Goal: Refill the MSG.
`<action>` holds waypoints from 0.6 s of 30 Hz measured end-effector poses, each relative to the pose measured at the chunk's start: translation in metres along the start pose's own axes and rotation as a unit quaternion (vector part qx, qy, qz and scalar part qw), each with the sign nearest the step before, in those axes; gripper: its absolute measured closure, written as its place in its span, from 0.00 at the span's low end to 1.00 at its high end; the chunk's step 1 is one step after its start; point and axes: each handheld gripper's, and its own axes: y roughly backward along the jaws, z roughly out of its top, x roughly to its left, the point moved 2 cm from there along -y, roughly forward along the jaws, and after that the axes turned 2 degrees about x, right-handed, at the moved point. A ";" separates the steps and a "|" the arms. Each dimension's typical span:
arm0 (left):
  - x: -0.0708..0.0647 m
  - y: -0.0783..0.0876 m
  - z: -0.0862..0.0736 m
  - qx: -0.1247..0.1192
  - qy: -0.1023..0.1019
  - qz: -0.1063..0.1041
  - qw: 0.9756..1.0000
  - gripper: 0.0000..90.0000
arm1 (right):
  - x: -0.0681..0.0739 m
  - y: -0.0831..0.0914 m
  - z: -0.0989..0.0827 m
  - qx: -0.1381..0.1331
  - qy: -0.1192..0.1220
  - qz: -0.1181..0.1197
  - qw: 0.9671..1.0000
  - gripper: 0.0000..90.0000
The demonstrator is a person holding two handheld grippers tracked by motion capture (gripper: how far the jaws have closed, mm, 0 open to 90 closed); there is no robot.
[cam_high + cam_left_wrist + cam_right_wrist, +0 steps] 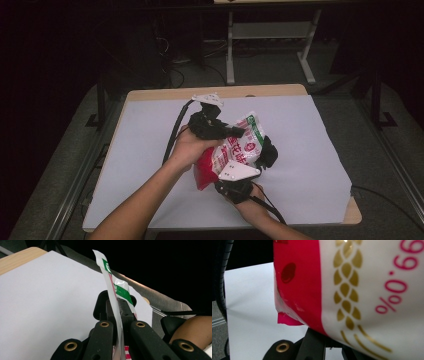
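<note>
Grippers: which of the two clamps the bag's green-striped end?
The left gripper, shut on the bag's thin green-and-white edge. The right gripper holds its red end instead.

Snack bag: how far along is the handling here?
Done: the snack bag is lifted off the white table cover. In hand: the left tongs pinch its green-striped sealed edge, and the right tongs hold the red end. Left: the seal looks unopened.
</note>
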 end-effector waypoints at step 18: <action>0.002 -0.003 0.002 0.002 0.000 0.006 1.000 1.00 | -0.001 0.000 -0.001 -0.005 -0.010 -0.007 1.000 1.00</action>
